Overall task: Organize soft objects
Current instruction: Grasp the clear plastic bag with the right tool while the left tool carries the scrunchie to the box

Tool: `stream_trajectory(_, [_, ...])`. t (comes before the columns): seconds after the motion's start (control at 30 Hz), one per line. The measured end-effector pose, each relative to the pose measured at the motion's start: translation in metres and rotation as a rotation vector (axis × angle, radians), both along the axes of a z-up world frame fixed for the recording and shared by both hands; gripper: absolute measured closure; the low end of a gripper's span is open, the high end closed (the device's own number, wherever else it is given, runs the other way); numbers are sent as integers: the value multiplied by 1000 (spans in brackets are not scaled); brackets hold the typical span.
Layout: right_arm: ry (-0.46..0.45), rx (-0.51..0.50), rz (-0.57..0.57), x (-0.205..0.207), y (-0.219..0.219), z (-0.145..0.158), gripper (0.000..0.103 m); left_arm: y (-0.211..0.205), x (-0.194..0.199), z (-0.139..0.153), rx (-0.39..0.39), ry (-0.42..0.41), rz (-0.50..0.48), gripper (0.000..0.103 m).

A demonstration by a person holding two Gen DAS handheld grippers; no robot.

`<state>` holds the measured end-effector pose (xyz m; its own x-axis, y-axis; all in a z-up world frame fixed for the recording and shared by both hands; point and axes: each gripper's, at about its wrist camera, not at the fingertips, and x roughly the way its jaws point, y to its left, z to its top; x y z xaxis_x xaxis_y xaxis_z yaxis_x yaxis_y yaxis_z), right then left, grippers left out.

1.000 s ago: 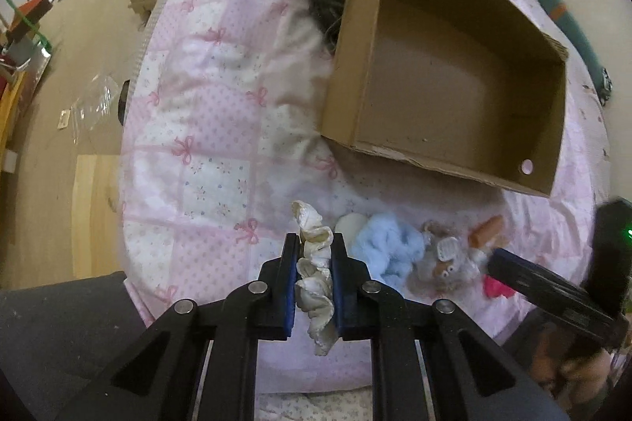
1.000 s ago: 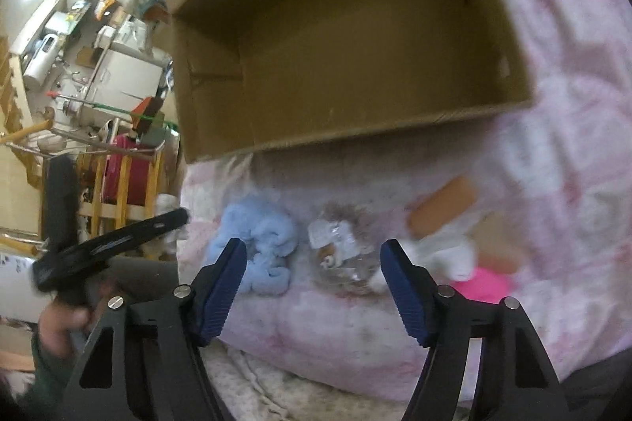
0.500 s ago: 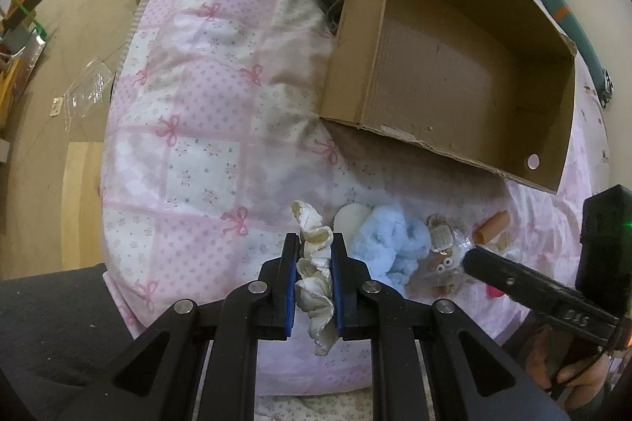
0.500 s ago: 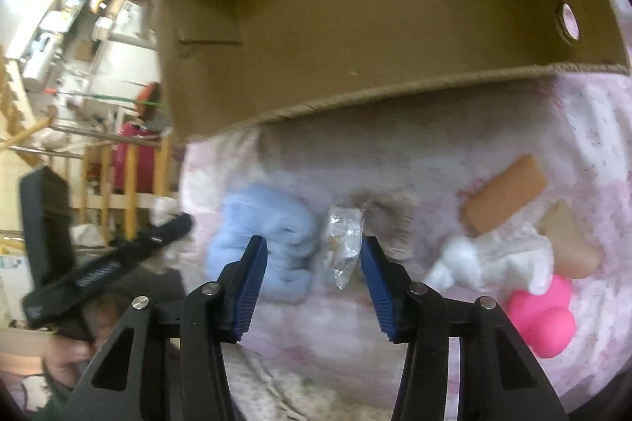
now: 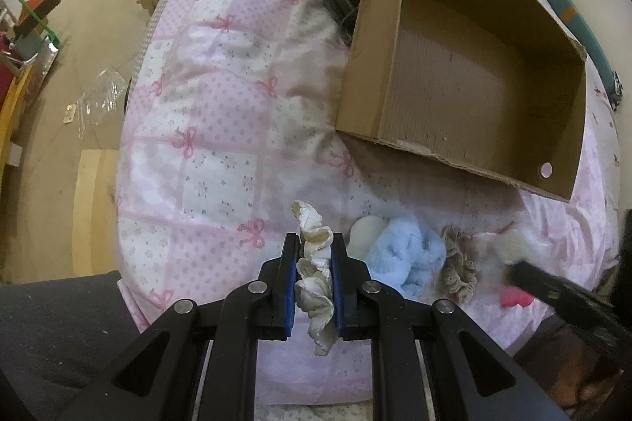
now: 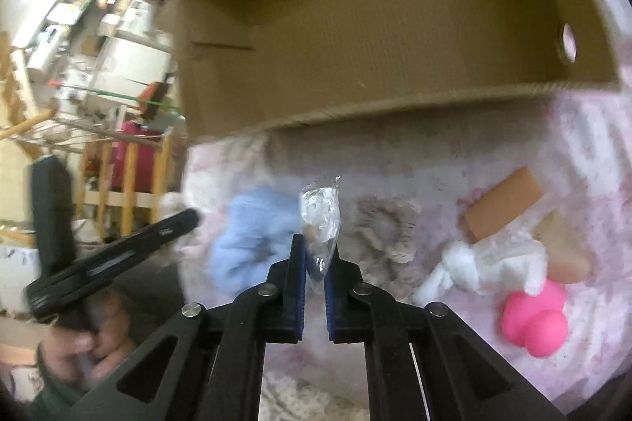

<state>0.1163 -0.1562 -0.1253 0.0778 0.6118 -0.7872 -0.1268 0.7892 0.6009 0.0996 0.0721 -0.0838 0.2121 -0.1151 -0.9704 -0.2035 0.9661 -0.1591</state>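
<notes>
While both grippers grip, we're at pickup stage: left gripper point(image 5: 314, 286) pinches cream scrunchie point(image 5: 314, 274), right gripper point(image 6: 315, 265) pinches clear-wrapped item point(image 6: 320, 219) just above quilt point(image 5: 221, 128). Next, probably: lift & carry over box point(image 5: 466, 81) w/o snagging rim.

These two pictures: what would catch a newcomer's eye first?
The big open cardboard box, tipped on the pink quilt. Below it, the left tongs pinch a cream ruffled scrunchie; the right tongs clamp a crinkly clear packet beside a fluffy blue scrunchie.
</notes>
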Motion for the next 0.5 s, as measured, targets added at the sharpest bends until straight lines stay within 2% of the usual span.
stream_trajectory(0.13, [-71,28,7,-9,-14,29,93,-4,-1,-1,17,-7,-15,90])
stream_trajectory(0.37, [-84,77,-31,-13,-37,25,93,-10,-5,1,67,-30,-31,90])
stream_trajectory(0.5, [-120,107,-43,-12,-39,35,93,-7,-5,7,85,-55,-14,90])
